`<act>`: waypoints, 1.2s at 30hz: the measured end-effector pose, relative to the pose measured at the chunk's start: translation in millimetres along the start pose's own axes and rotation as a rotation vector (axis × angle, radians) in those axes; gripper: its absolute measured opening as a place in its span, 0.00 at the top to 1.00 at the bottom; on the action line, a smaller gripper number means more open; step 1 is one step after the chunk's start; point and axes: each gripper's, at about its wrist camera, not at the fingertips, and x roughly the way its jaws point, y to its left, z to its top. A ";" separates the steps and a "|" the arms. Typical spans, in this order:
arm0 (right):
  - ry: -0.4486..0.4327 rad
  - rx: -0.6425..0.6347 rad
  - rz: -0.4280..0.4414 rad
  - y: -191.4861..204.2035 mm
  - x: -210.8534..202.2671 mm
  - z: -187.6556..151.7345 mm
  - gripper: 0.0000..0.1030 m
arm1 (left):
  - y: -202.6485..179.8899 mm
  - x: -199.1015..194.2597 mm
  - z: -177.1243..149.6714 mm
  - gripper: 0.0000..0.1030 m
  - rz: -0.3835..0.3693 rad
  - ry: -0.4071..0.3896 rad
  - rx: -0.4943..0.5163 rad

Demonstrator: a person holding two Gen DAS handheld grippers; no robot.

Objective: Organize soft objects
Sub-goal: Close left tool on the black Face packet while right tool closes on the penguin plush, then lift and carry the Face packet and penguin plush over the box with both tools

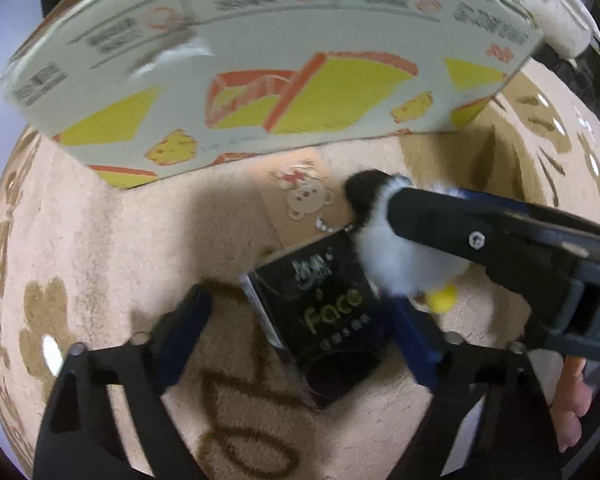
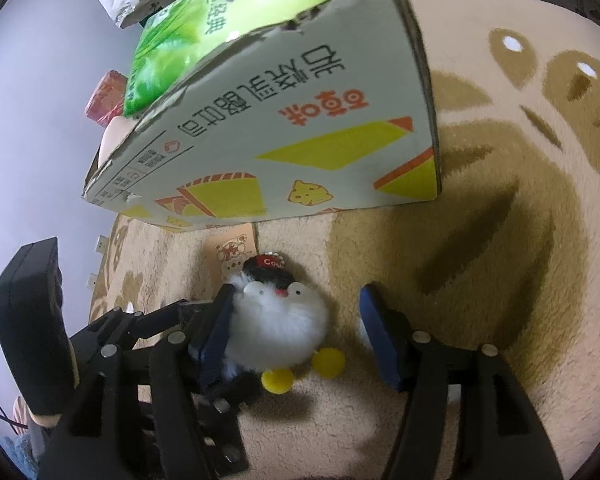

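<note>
beige carpet with brown patterns covers the floor, a cardboard box printed in yellow and orange sitting on it. near the box lies a black tissue pack, between the spread fingers of the left gripper. the fluffy white penguin toy rests beside it, inside the right gripper, whose fingers stand apart, only the left one touching it.
</note>
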 end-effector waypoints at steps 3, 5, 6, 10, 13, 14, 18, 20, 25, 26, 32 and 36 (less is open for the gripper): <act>0.000 -0.014 -0.007 3.1 0.9 -0.9 0.34 | 9.6 -4.0 -1.6 0.54 0.003 -0.012 -0.036; 0.000 -0.021 -0.019 5.2 1.0 -2.0 0.34 | 14.6 -6.0 -1.9 0.57 0.000 -0.015 -0.055; 0.000 -0.022 -0.028 6.3 1.1 -2.4 0.34 | 16.9 -6.6 -1.3 0.57 -0.022 -0.017 -0.059; 0.002 -0.029 -0.044 9.4 0.5 -5.3 0.34 | 24.9 -8.6 -1.5 0.57 -0.028 -0.027 -0.063; 0.023 -0.039 -0.041 13.7 5.6 -9.4 0.34 | 24.5 -10.5 -2.7 0.57 -0.002 -0.041 -0.058; 0.027 -0.054 -0.053 15.4 7.4 -10.9 0.34 | 25.1 -11.2 -2.4 0.57 0.007 -0.042 -0.062; 0.034 -0.072 -0.092 19.6 14.3 -11.6 0.37 | 41.7 -14.2 -13.0 0.57 0.025 -0.030 -0.073; 0.027 -0.073 -0.120 20.4 14.5 -12.1 0.48 | 16.6 -13.1 -8.3 0.57 0.040 -0.032 -0.066; 0.000 -0.008 -0.099 17.6 8.8 -13.6 0.73 | 15.9 -10.4 -0.7 0.57 0.036 -0.034 -0.083; -0.010 -0.010 -0.104 19.3 8.7 -14.2 0.73 | 20.5 -13.1 -0.1 0.57 0.034 -0.034 -0.084; -0.086 -0.067 -0.158 27.6 -5.2 -17.9 0.75 | 29.5 -32.5 -0.1 0.57 0.072 -0.070 -0.098; -0.133 -0.058 -0.156 24.2 -18.0 -15.0 0.76 | 36.0 -43.9 -5.0 0.57 0.069 -0.094 -0.147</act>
